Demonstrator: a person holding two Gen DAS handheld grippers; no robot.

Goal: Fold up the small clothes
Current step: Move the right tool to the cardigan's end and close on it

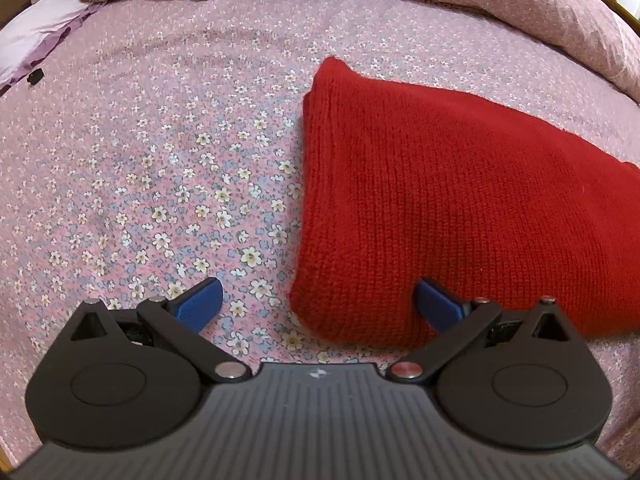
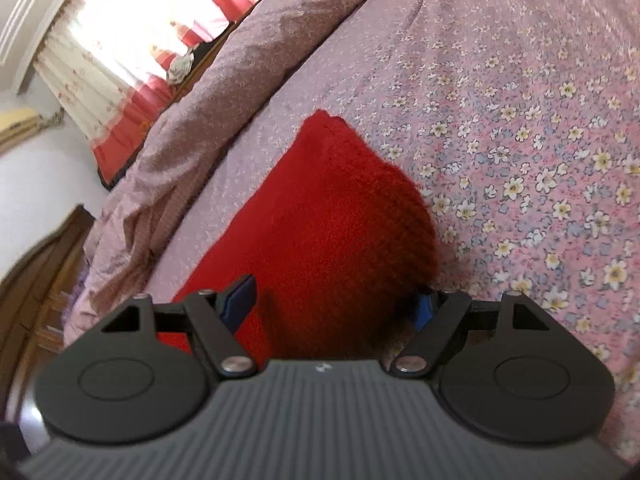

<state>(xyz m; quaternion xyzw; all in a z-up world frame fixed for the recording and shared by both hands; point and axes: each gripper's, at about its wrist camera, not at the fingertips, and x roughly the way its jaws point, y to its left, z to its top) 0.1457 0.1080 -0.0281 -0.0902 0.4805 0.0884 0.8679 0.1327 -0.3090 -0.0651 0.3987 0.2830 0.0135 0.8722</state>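
**Red knit on the flowered bed, both claws spread**

The red knit garment (image 1: pixel 460 208) lies flat on the bed sheet (image 1: pixel 160 140), a pink sheet printed with small white and blue flowers. It looks folded, with a thick doubled edge along its left side in the left wrist view.

The left claw (image 1: pixel 316 300) is spread wide and holds nothing. Its 2 blue fingertips (image 1: pixel 200 302) stand well apart: one is over bare sheet just left of the garment's near corner, the other is over the knit itself. Whether that tip touches the wool cannot be told.

The right claw (image 2: pixel 338 300) is also spread and grips nothing. The garment (image 2: pixel 332 216) fills the gap between its 2 blue fingertips (image 2: pixel 240 300); the left tip is over the knit, the right tip sits at the garment's edge, largely hidden by the linkage.

Only the left wrist view shows the knit's ribbed texture sharply, a small black object (image 1: pixel 35 76) on the sheet far left of the garment, and a pale purple cloth (image 1: pixel 36 32) beyond it. Only the right wrist view, which is somewhat blurred, shows the room past the garment: a bright window with a floral curtain (image 2: pixel 92 76) and dark wooden furniture (image 2: pixel 36 280). Both show a rumpled pink quilt (image 1: pixel 520 4) at the bed's far side behind the garment.
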